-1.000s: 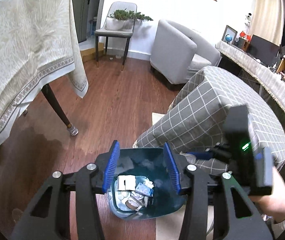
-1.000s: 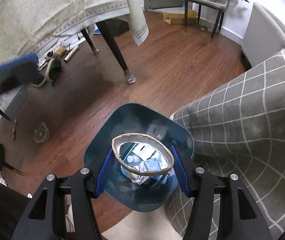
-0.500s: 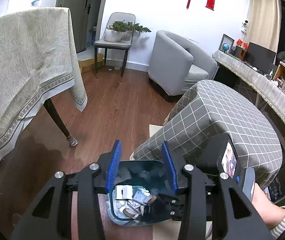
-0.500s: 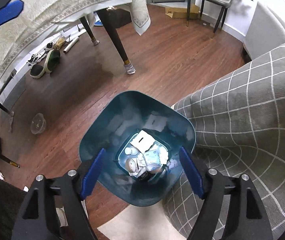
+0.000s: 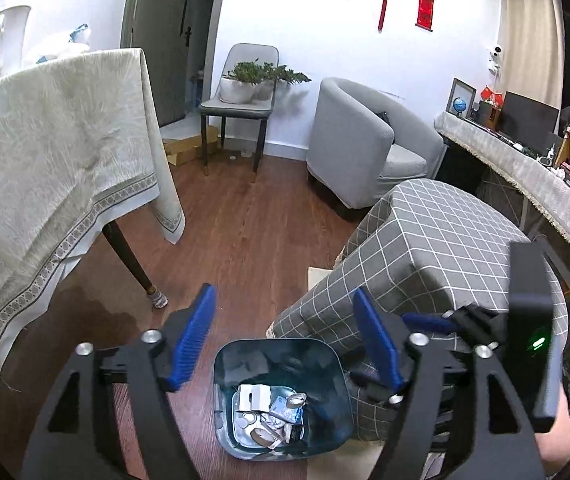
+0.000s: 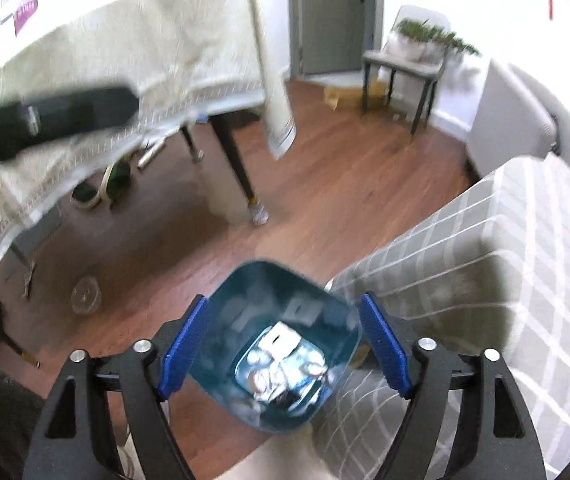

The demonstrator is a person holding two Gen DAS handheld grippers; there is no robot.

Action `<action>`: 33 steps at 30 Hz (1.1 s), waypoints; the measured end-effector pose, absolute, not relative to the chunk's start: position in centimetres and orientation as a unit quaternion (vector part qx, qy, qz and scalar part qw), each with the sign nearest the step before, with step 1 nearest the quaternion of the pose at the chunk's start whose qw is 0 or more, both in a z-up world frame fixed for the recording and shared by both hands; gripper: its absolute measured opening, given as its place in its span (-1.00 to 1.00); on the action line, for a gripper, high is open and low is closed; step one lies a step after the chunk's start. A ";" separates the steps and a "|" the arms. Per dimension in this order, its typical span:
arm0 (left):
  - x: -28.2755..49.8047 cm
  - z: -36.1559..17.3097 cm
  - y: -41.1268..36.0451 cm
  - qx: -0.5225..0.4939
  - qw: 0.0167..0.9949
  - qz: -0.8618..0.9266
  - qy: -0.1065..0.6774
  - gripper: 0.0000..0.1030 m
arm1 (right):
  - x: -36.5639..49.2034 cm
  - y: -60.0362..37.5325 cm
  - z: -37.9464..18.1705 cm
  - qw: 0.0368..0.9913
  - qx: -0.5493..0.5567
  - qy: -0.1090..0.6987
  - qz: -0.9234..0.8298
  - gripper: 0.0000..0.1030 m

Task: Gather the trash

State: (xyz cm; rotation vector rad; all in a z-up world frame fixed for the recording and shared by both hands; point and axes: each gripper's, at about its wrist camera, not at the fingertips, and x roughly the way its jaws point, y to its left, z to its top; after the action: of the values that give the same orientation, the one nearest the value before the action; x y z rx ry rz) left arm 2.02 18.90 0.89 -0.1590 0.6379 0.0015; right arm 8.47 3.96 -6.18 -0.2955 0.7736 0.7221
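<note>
Bin on floor, holding paper scraps, perhaps foil

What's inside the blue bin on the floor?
The bin holds a pile of trash: a white box, a tape roll, crumpled wrappers and small round lids. Whatever lies under the pile is covered.

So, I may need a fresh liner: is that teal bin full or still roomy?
Roomy. The teal plastic bin holds paper scraps and wrappers only at its bottom; the walls above are bare.
</note>
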 end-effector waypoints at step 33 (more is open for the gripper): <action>-0.7 -1.6 11.5 -0.021 0.952 0.043 0.302 0.93 | 5.8 -15.5 -1.9 0.937 -0.056 0.290 0.184 0.91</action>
State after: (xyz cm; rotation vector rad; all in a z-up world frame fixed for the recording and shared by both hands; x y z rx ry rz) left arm -0.67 11.51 -1.59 -0.0431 0.6139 0.0876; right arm 5.78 -15.52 -1.93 -0.1149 0.5921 0.3765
